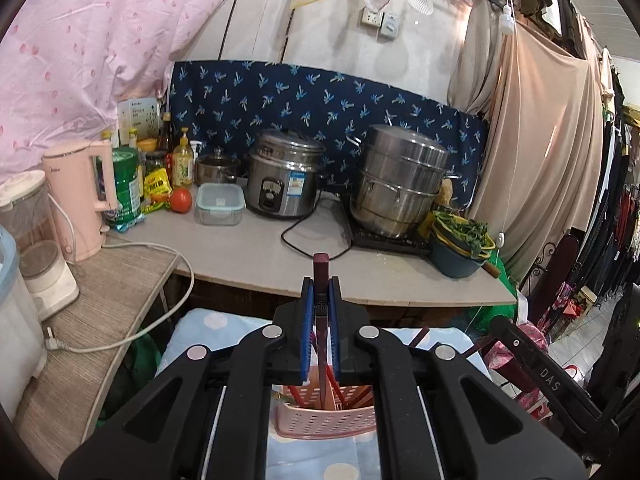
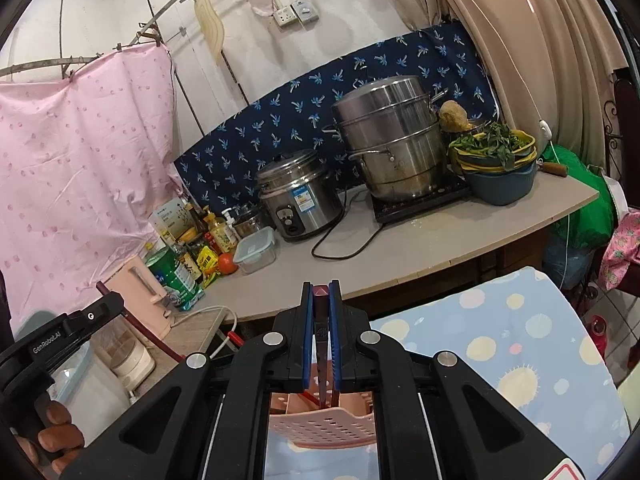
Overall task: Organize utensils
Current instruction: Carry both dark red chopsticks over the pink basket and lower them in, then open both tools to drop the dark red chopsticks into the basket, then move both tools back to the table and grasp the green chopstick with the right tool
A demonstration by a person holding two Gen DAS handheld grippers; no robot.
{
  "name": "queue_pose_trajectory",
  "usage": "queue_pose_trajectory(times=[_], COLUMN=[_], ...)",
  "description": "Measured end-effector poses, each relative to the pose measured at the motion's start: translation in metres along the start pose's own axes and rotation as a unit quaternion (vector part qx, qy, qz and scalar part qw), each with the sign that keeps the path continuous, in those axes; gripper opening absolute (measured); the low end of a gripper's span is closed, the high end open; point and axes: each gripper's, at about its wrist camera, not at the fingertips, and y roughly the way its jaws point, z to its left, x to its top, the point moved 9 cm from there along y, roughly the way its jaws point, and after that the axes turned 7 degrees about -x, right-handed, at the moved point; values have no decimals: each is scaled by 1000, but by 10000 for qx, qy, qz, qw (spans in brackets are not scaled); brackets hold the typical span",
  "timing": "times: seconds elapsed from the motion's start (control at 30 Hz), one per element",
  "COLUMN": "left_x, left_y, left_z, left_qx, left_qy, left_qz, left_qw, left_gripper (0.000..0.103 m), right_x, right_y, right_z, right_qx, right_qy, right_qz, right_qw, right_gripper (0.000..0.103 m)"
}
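The left gripper (image 1: 321, 292), matte black with ribbed blue pads (image 1: 306, 332), was clamped narrow on a dark red, square-section lacquered chopstick (image 1: 321, 276), whose blunt end stood just above the fingertips while its tapered shaft ran down into a pink perforated plastic utensil basket (image 1: 326, 420) directly below. More red sticks leaned inside that basket, which sat on a pale blue cloth with cream and white dots (image 1: 216, 324). The right gripper (image 2: 321, 294), of the same black frame and blue ribbed pads (image 2: 307, 336), pinched a second dark red chopstick (image 2: 321, 298) in the same way, its faceted end flush between the fingertips and its shaft reaching down into the same pink holed basket (image 2: 324, 426), seen here with its rim tilted toward the camera. Both tools were held nearly upright over the basket, fingers pointing forward toward the grey counter (image 1: 248, 248). In the right wrist view the other gripper's black handle showed at the lower left, with a hand (image 2: 52, 436) wrapped round it. On the counter stood a brushed steel rice cooker (image 1: 282, 178), a tall stacked stainless steamer pot (image 1: 400, 184), a clear lidded plastic box (image 1: 219, 204) and a smooth pink kettle (image 1: 82, 196).
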Motion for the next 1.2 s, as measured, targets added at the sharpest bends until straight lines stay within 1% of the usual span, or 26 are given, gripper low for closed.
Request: queue_pose_trajectory(times=[0.17,0.23,0.3,0.33,0.37,0.47,0.7,0.87,0.97,1.1,1.2], left_x=[-13,-16,-16,-16,-17,-18,-26,-41,-57,-85,-115], left_y=[11,12,11,10,9,5,-8,-22,-32,-43,-52], left_z=[5,6,5,5,6,5,6,7,9,15,19], left_qx=[15,34,40,64,82,129,169,172,184,210,221], left_qy=[-75,-93,-96,-95,-91,-63,-81,-95,-116,-208,-258], left_qz=[155,150,139,122,110,69,111,193,291,514,729], left_qw=[9999,9998,9998,9999,9999,9999,9998,9996,9993,9982,9968], left_gripper=[8,8,9,15,23,33,34,35,36,36,36], right_x=[-10,-9,-9,-8,-8,-10,-26,-50,-70,-109,-141], right_y=[7,6,3,2,0,-5,-26,-45,-58,-76,-88], right_z=[-4,-6,-6,-6,-7,-6,1,3,2,-3,-6], right_qx=[-28,-42,-34,-25,-18,6,104,190,209,243,230], right_qy=[8,46,53,57,57,27,-107,-216,-282,-298,-376], right_qz=[143,108,93,91,88,83,177,370,502,844,1113], right_qw=[9999,9999,9999,9999,9999,10000,9997,9989,9981,9957,9928], right_gripper=[7,12,13,13,13,13,14,14,14,14,14])
